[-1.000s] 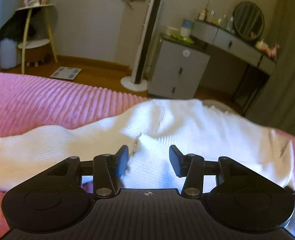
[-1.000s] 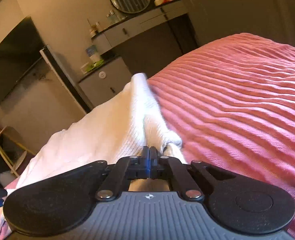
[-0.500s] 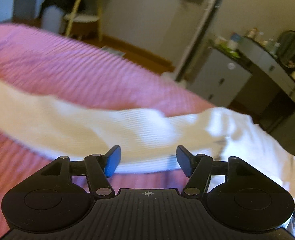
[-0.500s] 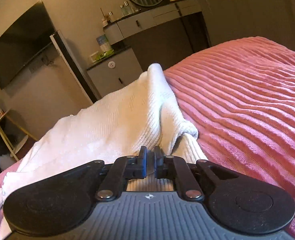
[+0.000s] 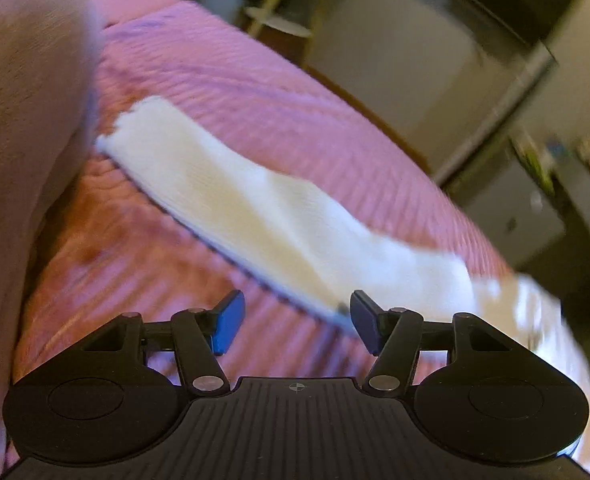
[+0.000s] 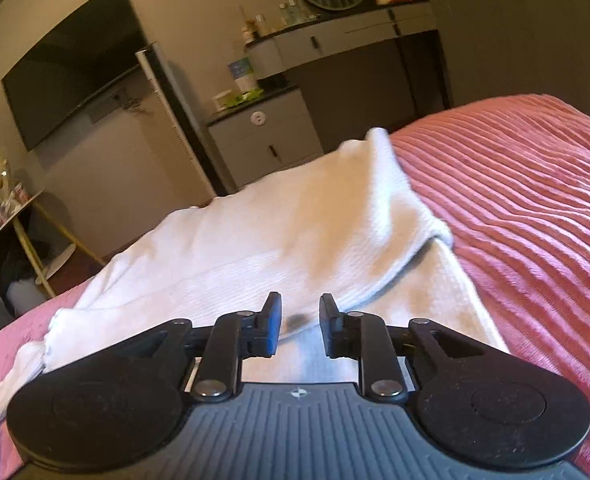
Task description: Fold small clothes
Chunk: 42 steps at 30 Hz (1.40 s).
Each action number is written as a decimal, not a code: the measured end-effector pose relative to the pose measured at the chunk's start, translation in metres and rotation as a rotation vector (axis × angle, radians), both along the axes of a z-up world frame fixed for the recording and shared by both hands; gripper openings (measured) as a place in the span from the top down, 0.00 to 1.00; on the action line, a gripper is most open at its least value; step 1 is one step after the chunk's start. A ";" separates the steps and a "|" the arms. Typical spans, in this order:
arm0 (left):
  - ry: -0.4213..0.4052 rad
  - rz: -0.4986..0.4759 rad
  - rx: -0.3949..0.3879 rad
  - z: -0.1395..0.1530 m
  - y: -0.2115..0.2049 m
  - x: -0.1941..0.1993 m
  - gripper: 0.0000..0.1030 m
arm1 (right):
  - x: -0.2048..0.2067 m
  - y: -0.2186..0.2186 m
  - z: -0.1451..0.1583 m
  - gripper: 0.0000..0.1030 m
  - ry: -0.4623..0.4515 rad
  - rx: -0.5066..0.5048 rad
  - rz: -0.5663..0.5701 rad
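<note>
the right tongs (image 6: 299, 322) are opening just above the white knitted garment (image 6: 279, 236), and nothing is pinched between them. the left tongs (image 5: 293, 326) are spread but closing, over the pink ribbed bedspread (image 5: 255, 80) beside the garment's long sleeve (image 5: 255, 208). the garment lies flat on the bed. behind stands a grey cabinet (image 6: 267, 140).

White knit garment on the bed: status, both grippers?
Left gripper empty, closing, over pink bedspread. Right gripper opening, nothing gripped, white knit garment below, side folded over. Sleeve stretched out flat. Nothing in the way.
</note>
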<state>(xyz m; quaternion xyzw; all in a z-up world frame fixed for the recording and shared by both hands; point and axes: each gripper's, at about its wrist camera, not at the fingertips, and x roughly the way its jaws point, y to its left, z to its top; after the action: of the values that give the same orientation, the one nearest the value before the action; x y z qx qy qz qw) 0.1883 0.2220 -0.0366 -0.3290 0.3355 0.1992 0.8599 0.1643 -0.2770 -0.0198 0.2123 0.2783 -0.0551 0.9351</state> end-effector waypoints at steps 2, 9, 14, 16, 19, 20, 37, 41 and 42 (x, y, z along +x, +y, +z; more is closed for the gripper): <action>-0.017 0.037 -0.010 -0.002 0.009 0.007 0.41 | -0.002 0.006 0.003 0.76 0.002 -0.003 0.013; 0.031 0.098 0.044 0.000 0.022 0.026 0.88 | -0.006 0.016 0.002 0.75 0.014 0.007 0.044; -0.071 0.004 0.173 0.042 -0.005 0.026 0.90 | -0.004 0.010 0.000 0.75 0.009 0.029 0.035; -0.144 -0.099 0.255 0.069 -0.033 0.029 0.90 | -0.003 0.008 -0.001 0.75 0.012 0.040 0.034; -0.264 -0.268 0.312 0.109 -0.086 0.035 0.90 | -0.002 0.006 -0.002 0.75 0.011 0.056 0.036; -0.302 -0.327 0.325 0.119 -0.105 0.036 0.90 | -0.003 0.006 -0.002 0.75 0.008 0.057 0.037; -0.127 -0.704 0.290 0.050 -0.258 0.013 0.29 | -0.003 -0.016 -0.008 0.74 -0.028 0.218 0.041; 0.030 -0.590 0.320 0.021 -0.218 -0.017 0.28 | 0.005 0.005 -0.008 0.64 -0.022 0.284 0.148; 0.065 -0.561 0.316 0.013 -0.209 -0.026 0.28 | 0.007 0.015 -0.005 0.62 -0.023 0.239 0.172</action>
<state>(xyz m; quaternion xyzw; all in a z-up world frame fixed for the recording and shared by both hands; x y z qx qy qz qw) 0.1628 0.0131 -0.0237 -0.0797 0.4055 0.0142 0.9105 0.1710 -0.2618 -0.0244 0.2983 0.2894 0.0612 0.9075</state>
